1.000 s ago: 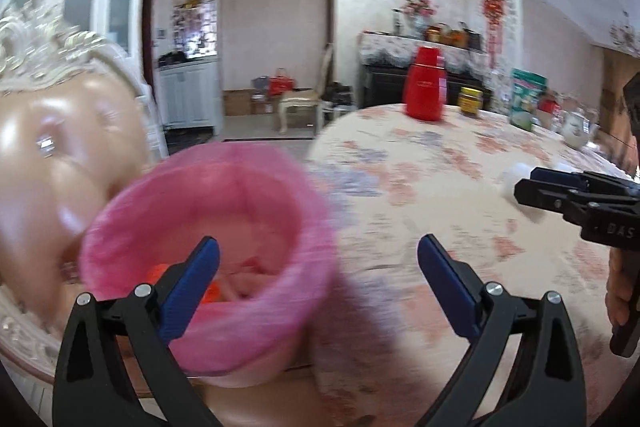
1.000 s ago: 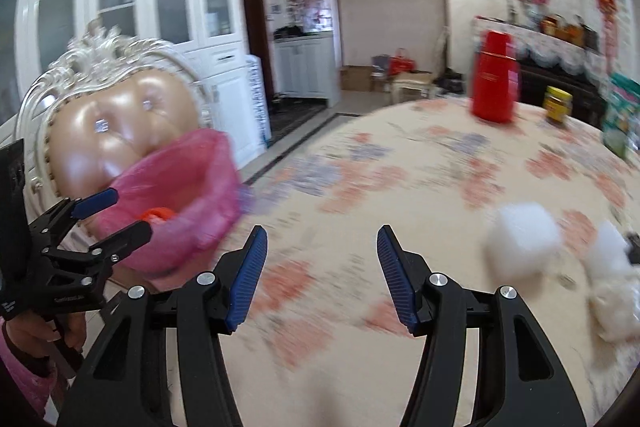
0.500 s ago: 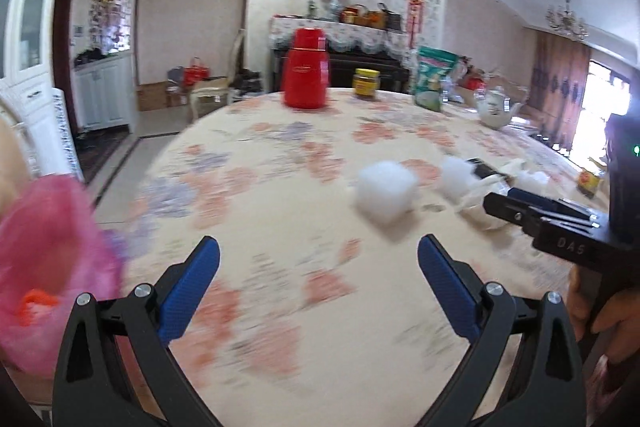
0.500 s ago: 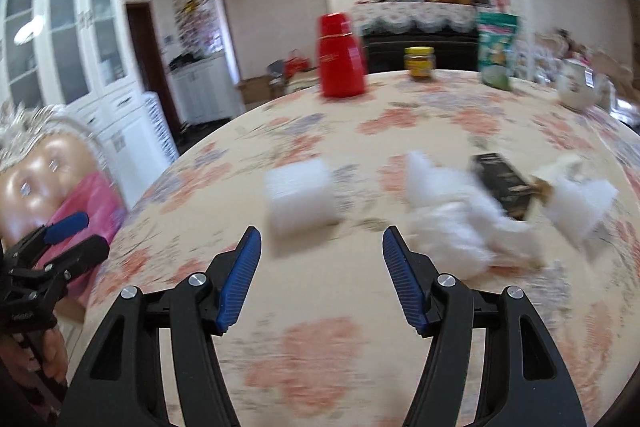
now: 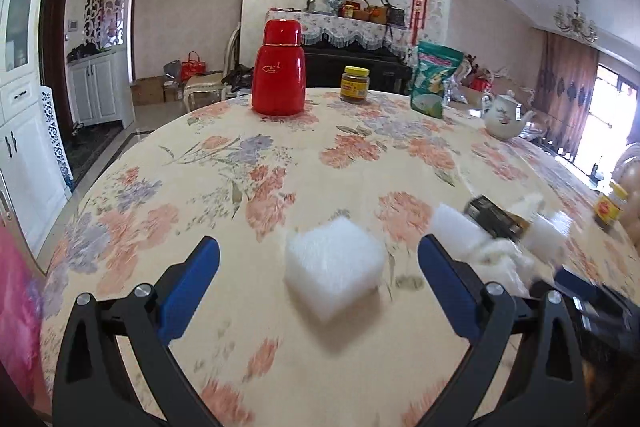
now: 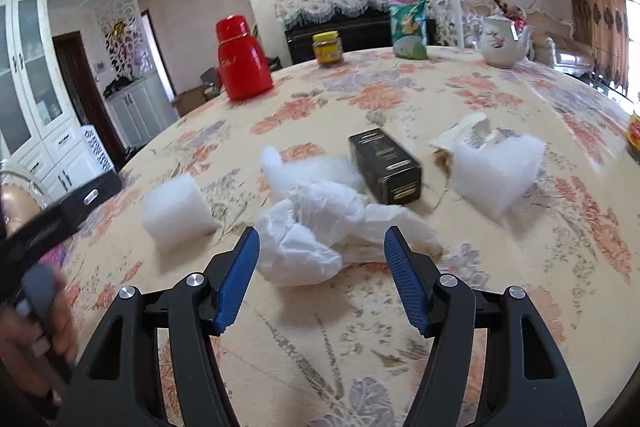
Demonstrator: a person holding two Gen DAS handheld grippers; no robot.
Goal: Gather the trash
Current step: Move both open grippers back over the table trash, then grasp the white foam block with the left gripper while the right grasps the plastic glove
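Left gripper [image 5: 319,277] hovering wide open over counter [image 5: 280,163], white foam block [image 5: 334,277] sitting right between its fingers, nothing gripped. Right gripper [image 6: 320,267] also gaping open, empty, crumpled white plastic bag [image 6: 320,227] lying just ahead between its fingertips. Black box [image 6: 385,165] lying just beyond bag. Second foam block [image 6: 498,167] sitting ahead to right, apart from box. Pink bin bag [image 5: 16,307] showing at far left edge of left view.
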